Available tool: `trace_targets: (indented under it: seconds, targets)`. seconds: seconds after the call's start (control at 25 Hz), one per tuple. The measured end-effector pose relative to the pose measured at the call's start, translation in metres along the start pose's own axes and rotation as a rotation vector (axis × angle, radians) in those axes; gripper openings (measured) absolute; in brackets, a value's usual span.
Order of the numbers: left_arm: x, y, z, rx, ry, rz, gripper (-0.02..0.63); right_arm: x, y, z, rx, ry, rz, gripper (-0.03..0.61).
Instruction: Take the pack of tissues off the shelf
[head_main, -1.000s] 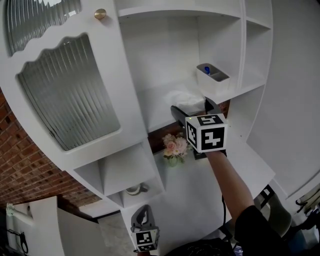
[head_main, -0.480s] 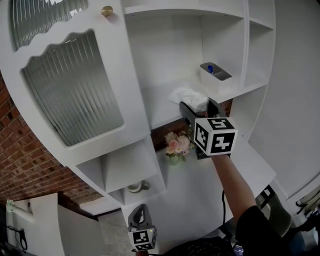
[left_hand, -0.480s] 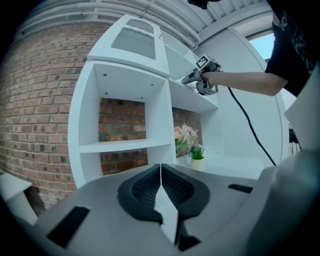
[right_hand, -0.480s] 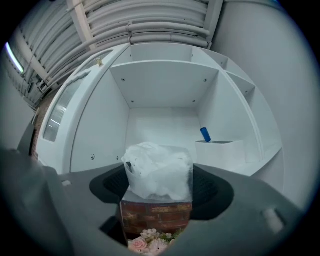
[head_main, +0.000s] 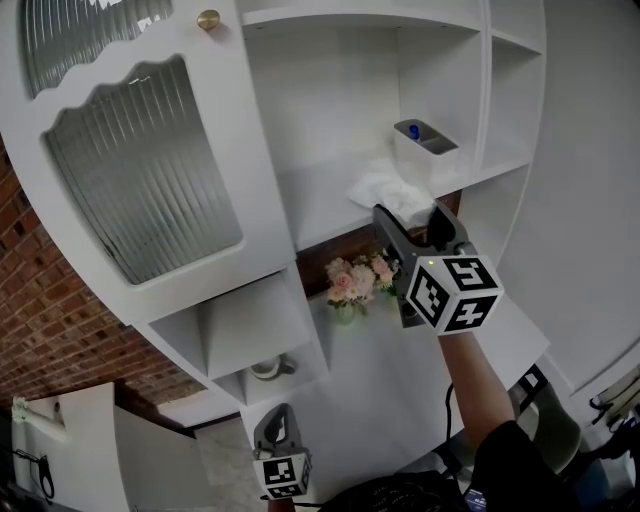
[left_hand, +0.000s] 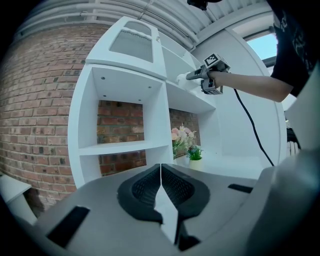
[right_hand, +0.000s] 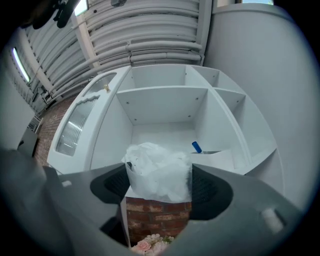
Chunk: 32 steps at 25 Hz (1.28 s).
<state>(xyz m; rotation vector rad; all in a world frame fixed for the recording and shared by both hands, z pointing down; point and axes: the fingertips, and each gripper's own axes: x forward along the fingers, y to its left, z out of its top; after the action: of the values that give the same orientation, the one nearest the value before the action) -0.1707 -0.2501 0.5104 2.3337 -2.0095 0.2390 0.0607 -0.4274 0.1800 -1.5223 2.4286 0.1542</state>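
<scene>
The pack of tissues (head_main: 384, 190), white and crumpled, sits between the jaws of my right gripper (head_main: 409, 214) at the front edge of the middle shelf (head_main: 315, 212). In the right gripper view the pack (right_hand: 159, 172) fills the gap and both pads press on it; these jaws (right_hand: 159, 184) have just been closing on it. My left gripper (head_main: 278, 428) hangs low at the bottom of the head view, far from the shelf. Its jaws (left_hand: 160, 172) meet with nothing between them. From the left gripper view the right gripper (left_hand: 194, 75) shows at the shelf edge.
A white bin (head_main: 426, 146) with a blue thing in it stands on the same shelf, right of the pack. Pink flowers (head_main: 355, 280) stand on the counter below. The ribbed-glass cabinet door (head_main: 140, 170) hangs open at left. A cup (head_main: 266, 368) sits in a lower compartment.
The right gripper has closed on the pack and drawn back toward the lower right with it. The pack has shifted to the shelf's front edge. The left gripper has stayed put.
</scene>
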Motion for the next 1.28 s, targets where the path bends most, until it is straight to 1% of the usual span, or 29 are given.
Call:
trace_targets:
  seconds: [0.16,0.36,0.6,0.76,0.96,1.12,1.28]
  targets:
    - [-0.003,-0.003,0.000,0.009,0.001,-0.011,0.012,-0.024,0.005,0.005,-0.018,-0.018,0.036,0.334]
    - [-0.007,-0.010,-0.004,0.023,0.003,-0.026,0.012,-0.054,0.003,-0.007,-0.064,-0.007,0.044,0.334]
    - [-0.014,-0.013,-0.011,-0.057,0.001,-0.039,0.011,-0.086,0.002,-0.025,-0.084,-0.003,0.066,0.334]
    - [-0.014,-0.022,-0.016,-0.082,-0.004,-0.048,0.012,-0.101,0.002,-0.041,-0.063,0.021,0.066,0.334]
    - [-0.016,-0.026,-0.022,-0.038,0.004,-0.053,0.012,-0.114,0.008,-0.059,-0.051,0.047,0.080,0.333]
    - [-0.020,-0.031,-0.023,-0.039,0.011,-0.060,0.012,-0.124,0.014,-0.073,-0.013,0.073,0.097,0.333]
    - [-0.022,-0.035,-0.025,-0.034,0.011,-0.063,0.011,-0.132,0.019,-0.086,-0.002,0.090,0.107,0.333]
